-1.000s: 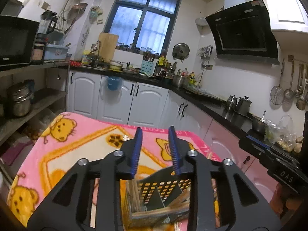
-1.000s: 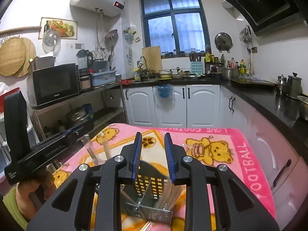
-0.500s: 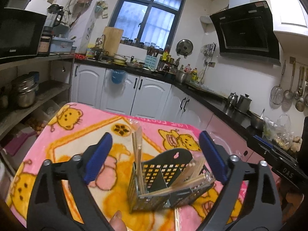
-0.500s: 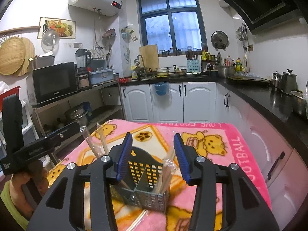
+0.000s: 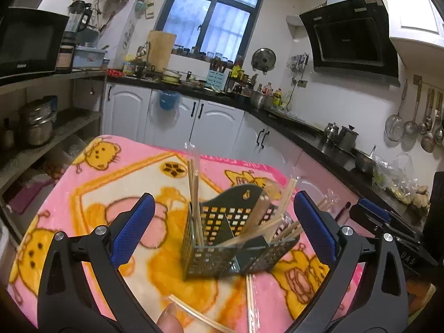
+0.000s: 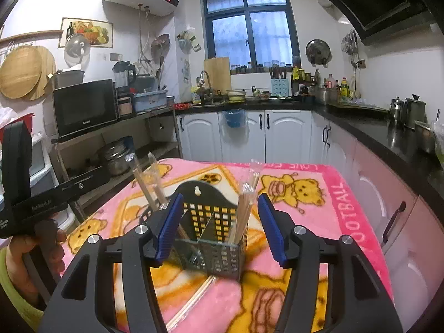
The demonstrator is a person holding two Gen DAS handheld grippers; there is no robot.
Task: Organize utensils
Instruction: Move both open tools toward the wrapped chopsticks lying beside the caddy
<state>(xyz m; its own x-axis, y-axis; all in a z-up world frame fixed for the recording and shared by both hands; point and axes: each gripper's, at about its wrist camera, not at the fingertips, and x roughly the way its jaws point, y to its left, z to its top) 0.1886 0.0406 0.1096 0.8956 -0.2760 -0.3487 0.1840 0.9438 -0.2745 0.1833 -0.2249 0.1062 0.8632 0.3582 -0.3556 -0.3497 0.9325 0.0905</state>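
Observation:
A dark perforated utensil holder (image 5: 233, 238) stands on the pink cartoon blanket (image 5: 111, 183); it also shows in the right wrist view (image 6: 213, 236). Wrapped wooden chopsticks (image 5: 194, 194) stand and lean in its compartments, also seen from the right wrist (image 6: 245, 205). Loose chopsticks (image 5: 251, 299) lie on the blanket in front of it, and show in the right wrist view (image 6: 194, 299). My left gripper (image 5: 224, 230) is wide open and empty, jaws on either side of the holder. My right gripper (image 6: 220, 227) is open and empty, framing the holder from the other side.
The blanket (image 6: 333, 208) covers a table with edges close on all sides. A shelf with a microwave (image 6: 83, 108) stands to the left. Black counters and white cabinets (image 6: 249, 136) run along the back and right.
Both grippers have opened from shut, the left one very wide. Both have pulled back a little, so the holder and chopsticks show in full.

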